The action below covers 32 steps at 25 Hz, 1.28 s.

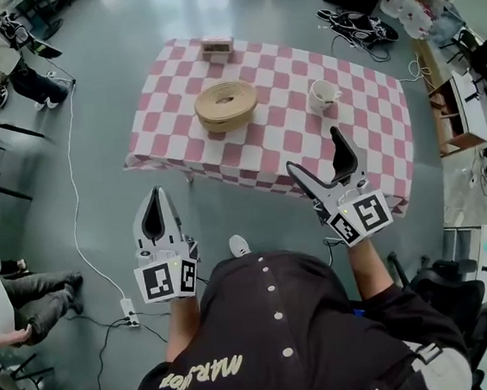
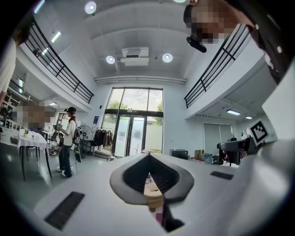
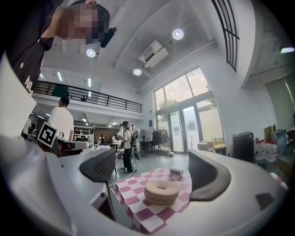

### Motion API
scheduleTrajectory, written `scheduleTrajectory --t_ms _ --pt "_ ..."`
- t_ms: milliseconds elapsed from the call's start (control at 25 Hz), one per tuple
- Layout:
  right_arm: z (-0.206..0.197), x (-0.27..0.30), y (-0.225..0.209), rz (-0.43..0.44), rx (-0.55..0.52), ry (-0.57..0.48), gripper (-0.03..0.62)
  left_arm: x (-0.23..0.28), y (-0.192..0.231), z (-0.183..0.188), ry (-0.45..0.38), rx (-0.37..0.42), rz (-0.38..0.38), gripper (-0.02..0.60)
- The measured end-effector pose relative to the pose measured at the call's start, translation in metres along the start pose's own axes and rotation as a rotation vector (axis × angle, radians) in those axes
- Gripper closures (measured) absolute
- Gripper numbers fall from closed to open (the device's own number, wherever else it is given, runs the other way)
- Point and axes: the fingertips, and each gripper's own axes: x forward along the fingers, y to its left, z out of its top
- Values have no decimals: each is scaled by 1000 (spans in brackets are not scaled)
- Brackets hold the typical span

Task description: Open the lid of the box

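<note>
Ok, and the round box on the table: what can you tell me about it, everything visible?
The round box is low and tan, wood-like, with layered-looking sides. Its flat lid has an oval recess in the middle and sits on, closed. The box stands upright near the middle of the pink-and-white checked tablecloth, resting on it. Nothing else touches it.

A tall hall with a smooth grey floor and white walls. Round ceiling lights flank an air unit. Daylight enters through high glass doors. Black balcony railings line the upper level. A desk under pink-checked cloth stands mid-floor, and a white cable trails nearby.
</note>
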Motion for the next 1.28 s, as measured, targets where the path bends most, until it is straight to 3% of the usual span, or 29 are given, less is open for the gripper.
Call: scheduleTrajectory --t_ms 320,520,880,1280 --pt "-2 29 17 -30 5 -10 121 19 35 5 -1 16 -46 571" --pt "-22 39 24 -29 -12 47 121 27 56 -11 44 -8 -31 571" --pt "-28 58 -24 -100 13 44 120 70 46 -33 77 -37 -52 571" --pt "-8 115 -86 -100 25 9 120 155 42 -1 28 10 -50 571"
